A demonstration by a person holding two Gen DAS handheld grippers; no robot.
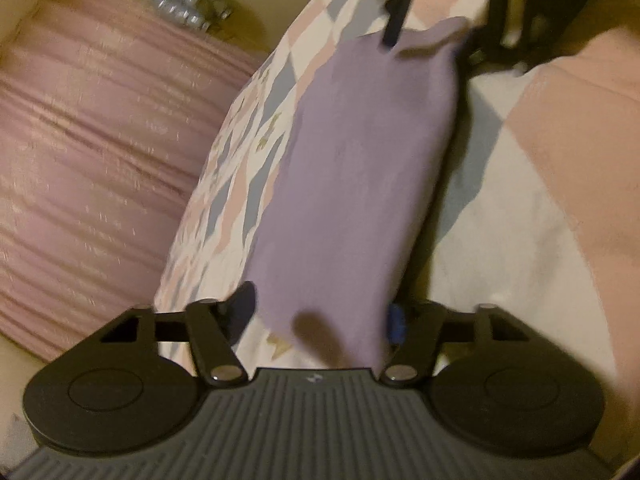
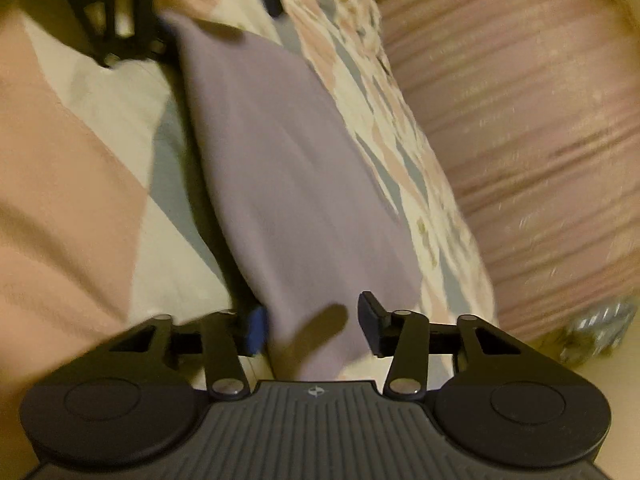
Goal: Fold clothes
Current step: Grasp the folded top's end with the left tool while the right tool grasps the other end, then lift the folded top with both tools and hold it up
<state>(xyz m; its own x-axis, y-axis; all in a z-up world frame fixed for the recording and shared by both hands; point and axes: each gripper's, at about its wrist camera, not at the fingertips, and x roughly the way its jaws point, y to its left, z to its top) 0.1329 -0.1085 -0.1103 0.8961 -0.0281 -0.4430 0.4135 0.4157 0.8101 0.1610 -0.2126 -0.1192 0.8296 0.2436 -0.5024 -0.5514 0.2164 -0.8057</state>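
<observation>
A lilac cloth (image 1: 360, 168) lies as a long strip on a patchwork bedcover (image 1: 500, 248), stretched between my two grippers, which face each other. My left gripper (image 1: 318, 316) is open, its fingers wide apart on either side of the cloth's near end. At the far end, the right gripper (image 1: 434, 36) also straddles the cloth. In the right wrist view the same lilac cloth (image 2: 288, 168) runs from my open right gripper (image 2: 312, 324) to the left gripper (image 2: 216, 16) at the top. Both views are blurred by motion.
The bedcover (image 2: 80, 168) has pink, white and grey-blue patches. Beside the bed lies a pink ribbed fabric (image 1: 100, 140), also visible in the right wrist view (image 2: 520, 120). A silvery crinkled object (image 1: 180, 4) sits near it on the floor.
</observation>
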